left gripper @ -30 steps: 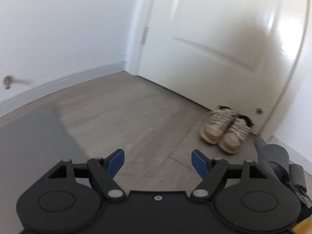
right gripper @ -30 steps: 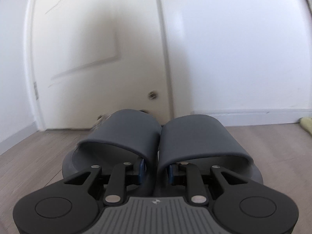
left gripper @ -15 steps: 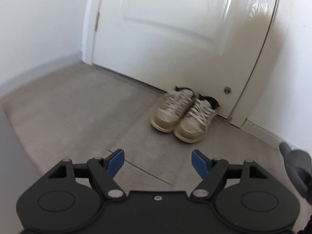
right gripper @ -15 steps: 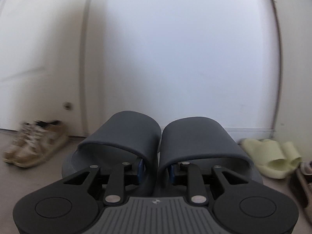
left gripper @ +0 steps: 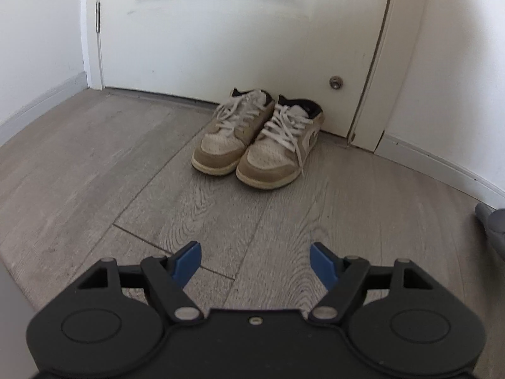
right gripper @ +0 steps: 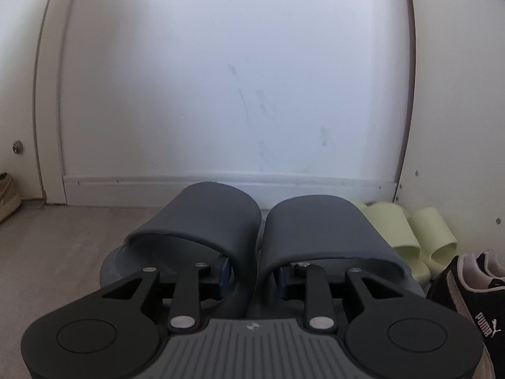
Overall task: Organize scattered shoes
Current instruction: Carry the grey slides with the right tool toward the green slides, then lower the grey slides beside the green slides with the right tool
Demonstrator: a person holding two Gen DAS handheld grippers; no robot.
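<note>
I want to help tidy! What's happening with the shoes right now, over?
Left hand-held gripper open, empty. Right hand-held gripper holds grey slippers, jaws just easing open. Green slippers close on the right.

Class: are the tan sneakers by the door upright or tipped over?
Upright: both tan sneakers rest sole-down on the floor, laces up.

Wood floor (left gripper: 94, 170) w/ sneakers (left gripper: 258, 139) (paired), slides (right gripper: 410, 230).

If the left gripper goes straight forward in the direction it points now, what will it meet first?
Probably the bare wood floor. The open, empty left gripper points downward at it. The pair of beige sneakers by the door lies farther along that line, though depth is unclear.
</note>
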